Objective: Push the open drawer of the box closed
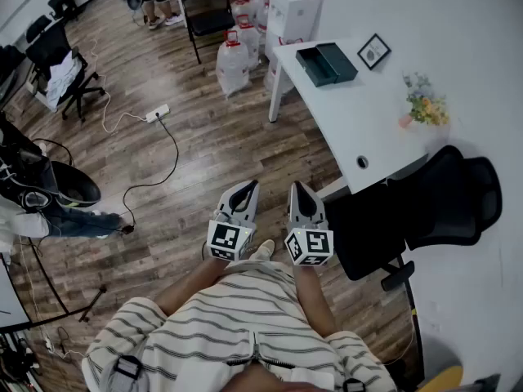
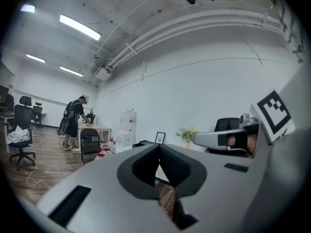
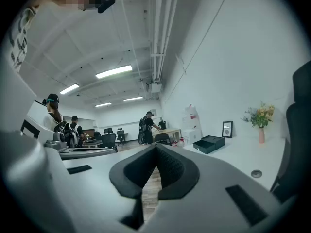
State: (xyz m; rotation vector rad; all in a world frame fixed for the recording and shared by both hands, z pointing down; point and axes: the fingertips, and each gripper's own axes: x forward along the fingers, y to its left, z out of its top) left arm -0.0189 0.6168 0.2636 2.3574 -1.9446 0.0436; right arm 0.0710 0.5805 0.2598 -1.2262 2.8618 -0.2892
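The dark green box (image 1: pixel 328 64) lies at the far end of the white desk (image 1: pixel 384 129), with its drawer pulled out toward the desk's end. It also shows small in the right gripper view as the box (image 3: pixel 209 143), and faintly in the left gripper view as the box (image 2: pixel 141 143). I hold both grippers close to my body over the wooden floor, well short of the desk. The left gripper (image 1: pixel 244 189) and the right gripper (image 1: pixel 300 189) point forward side by side. The left gripper (image 2: pixel 159 147) and the right gripper (image 3: pixel 156 148) each have their pads together with nothing between them.
A black office chair (image 1: pixel 445 202) stands at the desk just right of my grippers. On the desk are a picture frame (image 1: pixel 373 51) and a flower vase (image 1: pixel 423 106). Water jugs (image 1: pixel 234 60), white cartons (image 1: pixel 292 11), a folding chair (image 1: pixel 204 6) and a cabled power strip (image 1: pixel 157 113) lie ahead.
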